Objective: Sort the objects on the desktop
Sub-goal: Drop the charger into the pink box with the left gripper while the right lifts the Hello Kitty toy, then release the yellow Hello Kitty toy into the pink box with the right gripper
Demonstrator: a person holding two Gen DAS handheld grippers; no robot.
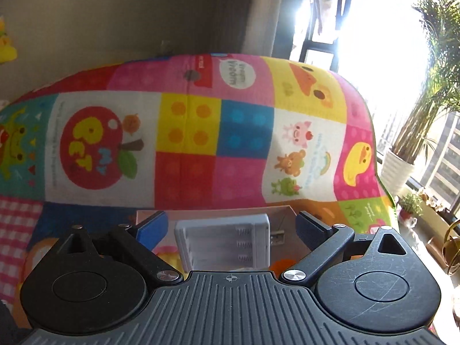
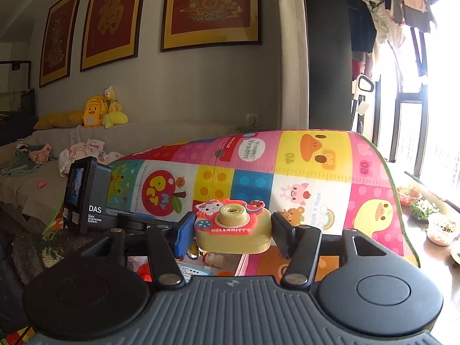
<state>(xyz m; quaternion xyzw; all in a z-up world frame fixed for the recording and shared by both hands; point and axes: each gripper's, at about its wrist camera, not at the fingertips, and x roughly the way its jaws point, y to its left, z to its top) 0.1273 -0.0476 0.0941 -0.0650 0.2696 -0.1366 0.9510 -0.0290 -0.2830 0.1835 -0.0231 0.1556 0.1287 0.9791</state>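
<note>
My left gripper [image 1: 230, 224] stands open wide, its blue pads [image 1: 152, 226] well apart. Between and below them a white battery charger [image 1: 222, 244] with empty slots lies in a pink box [image 1: 284, 211]; neither pad touches it. My right gripper [image 2: 233, 233] is shut on a yellow Hello Kitty toy camera [image 2: 233, 230], held in the air with its lens facing up and a pad pressing on each side. Under the toy, small objects [image 2: 195, 270] lie in the pink box [image 2: 241, 263]. The black unit marked DAS [image 2: 86, 195] on the left gripper shows at the left of the right wrist view.
A colourful patchwork play mat [image 1: 201, 129] covers the surface and rises like a wall behind the box. A potted palm [image 1: 402, 166] stands by the bright window at the right. A sofa with yellow plush toys [image 2: 95, 112] lies beyond on the left.
</note>
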